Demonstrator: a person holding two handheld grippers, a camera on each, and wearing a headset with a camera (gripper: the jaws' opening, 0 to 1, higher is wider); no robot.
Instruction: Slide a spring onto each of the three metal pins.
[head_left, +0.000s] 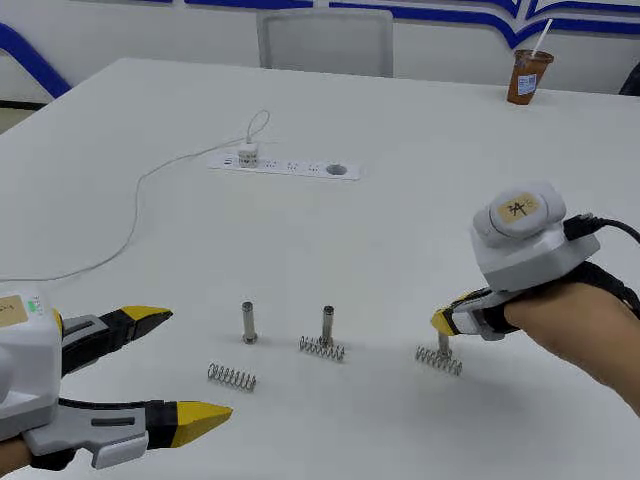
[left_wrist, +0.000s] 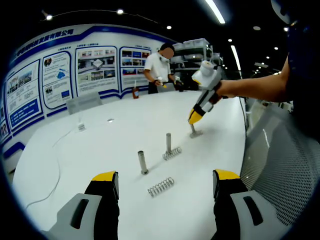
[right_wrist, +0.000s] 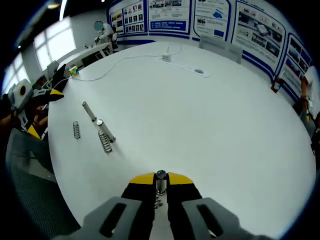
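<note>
Three short metal pins stand in a row on the white table: left pin (head_left: 248, 322), middle pin (head_left: 327, 325), right pin (head_left: 443, 343). A loose spring lies on the table by each: one (head_left: 231, 376) in front of the left pin, one (head_left: 321, 348) at the middle pin's foot, one (head_left: 439, 360) at the right pin's foot. My right gripper (head_left: 446, 322) is shut on the right pin (right_wrist: 160, 175), with its spring (right_wrist: 157, 202) just below the jaws. My left gripper (head_left: 185, 365) is held open near the front left, with nothing in it; ahead of it lies the first spring (left_wrist: 161, 186).
A white power strip (head_left: 290, 167) with a plugged-in cable (head_left: 135, 215) lies further back on the table. An iced drink cup (head_left: 527, 76) stands at the far right edge, and a chair (head_left: 325, 40) is behind the table. A person (left_wrist: 160, 67) stands in the background.
</note>
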